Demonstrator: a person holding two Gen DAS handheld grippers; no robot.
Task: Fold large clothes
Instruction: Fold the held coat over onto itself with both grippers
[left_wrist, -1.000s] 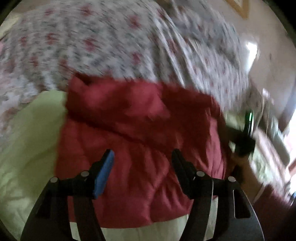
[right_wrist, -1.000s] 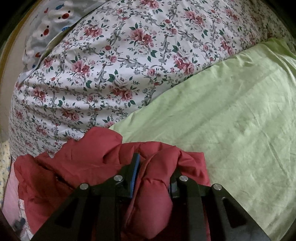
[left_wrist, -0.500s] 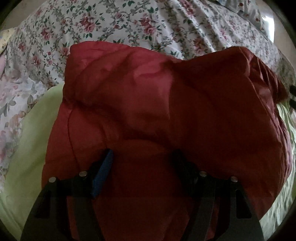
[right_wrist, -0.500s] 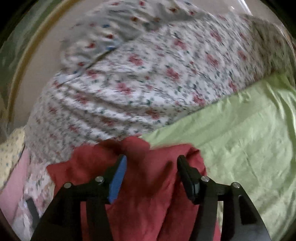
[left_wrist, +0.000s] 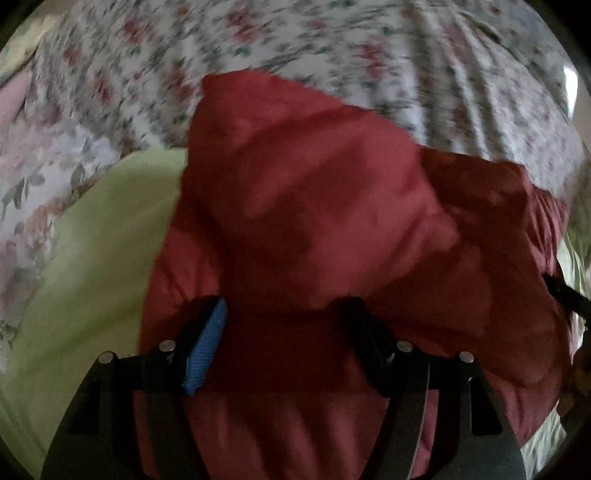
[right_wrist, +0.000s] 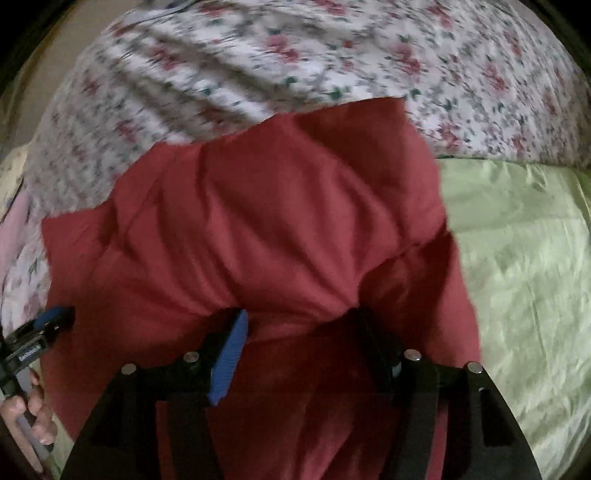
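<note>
Two grippers hover above a puffy red jacket bundled on a bed's pale green sheet, its far edge against the flowered quilt along the back of the bed. The left gripper and right gripper each angle downward with fingers spread, red fabric under the gap but nothing pinched, probably so the fold can settle. A hand shows at the right view's lower left corner, holding the left gripper's handle.

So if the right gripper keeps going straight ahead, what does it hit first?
Most likely the red jacket: the right gripper stands open just over its puffy fold, though the gap is hard to judge.
</note>
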